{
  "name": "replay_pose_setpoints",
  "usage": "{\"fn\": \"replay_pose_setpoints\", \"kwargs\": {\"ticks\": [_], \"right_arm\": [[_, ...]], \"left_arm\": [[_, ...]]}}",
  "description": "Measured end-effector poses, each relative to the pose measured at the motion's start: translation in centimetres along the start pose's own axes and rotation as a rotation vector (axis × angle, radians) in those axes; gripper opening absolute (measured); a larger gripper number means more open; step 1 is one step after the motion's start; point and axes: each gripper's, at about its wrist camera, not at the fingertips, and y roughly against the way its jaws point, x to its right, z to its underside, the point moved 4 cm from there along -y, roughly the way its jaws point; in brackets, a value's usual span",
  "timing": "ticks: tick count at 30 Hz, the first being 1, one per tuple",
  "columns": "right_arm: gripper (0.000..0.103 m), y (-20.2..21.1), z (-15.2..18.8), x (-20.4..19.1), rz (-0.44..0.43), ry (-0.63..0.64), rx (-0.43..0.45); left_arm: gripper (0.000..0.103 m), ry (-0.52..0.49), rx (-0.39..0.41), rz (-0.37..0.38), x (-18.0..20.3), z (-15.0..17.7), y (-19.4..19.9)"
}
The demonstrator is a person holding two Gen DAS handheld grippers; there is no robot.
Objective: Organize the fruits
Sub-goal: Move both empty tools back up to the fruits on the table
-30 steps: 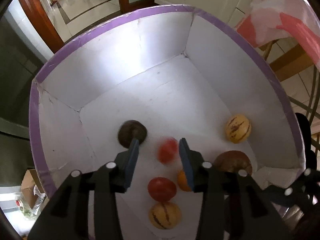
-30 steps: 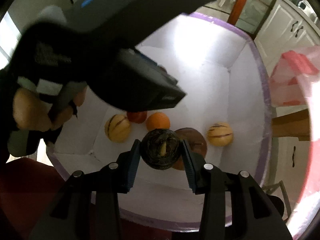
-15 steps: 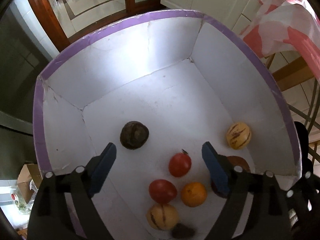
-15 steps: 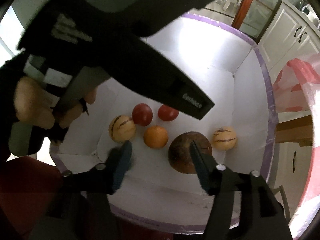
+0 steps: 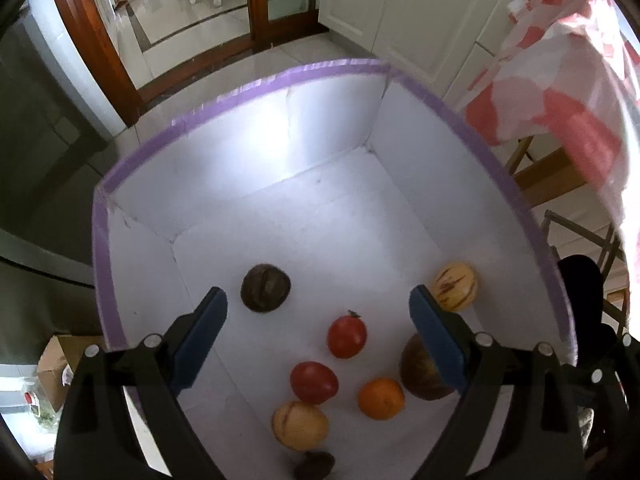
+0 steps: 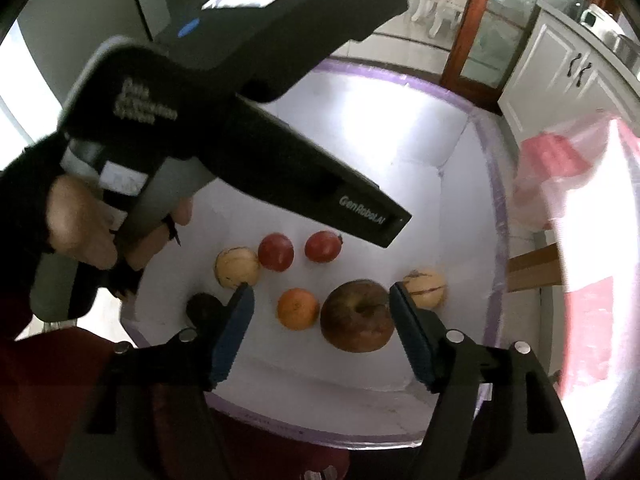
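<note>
"GenRoboAI" printed on the left claw [image 6: 394,222] arm

Eight fruits [image 5: 346,336] loose on box [image 5: 328,216] floor.

The far half of the white purple-rimmed box [image 5: 340,148], toward 12 o'clock, has a bare floor. A dark brown round fruit [image 5: 265,288] stands alone at 9 o'clock. Toward 6 o'clock, two red tomatoes [image 5: 347,336], an orange [image 5: 380,398] and a large brown apple [image 6: 357,316] crowd together with narrow gaps.
</note>
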Motion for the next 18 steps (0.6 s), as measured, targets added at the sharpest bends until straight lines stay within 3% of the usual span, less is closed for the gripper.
{"fn": "replay_pose_setpoints", "kwargs": {"ticks": [7,12,15,18], "right_arm": [[0.076,4.3,-0.8,1.2,-0.001,-0.059,0.123],[0.084,9.0,-0.7,3.6,0.006,-0.133,0.26],[0.087,12.2,0.1,5.8,0.044,-0.196,0.343],[0.087,15.3,1.8,8.7,0.102,-0.28,0.411]], "left_arm": [[0.095,-0.025,0.09,-0.011,1.4,-2.1,3.7],[0.098,0.007,0.205,-0.042,2.5,-4.8,7.5],[0.102,0.011,0.295,-0.021,4.9,-6.5,10.4],[0.102,-0.064,0.366,-0.011,9.4,-7.6,13.1]]}}
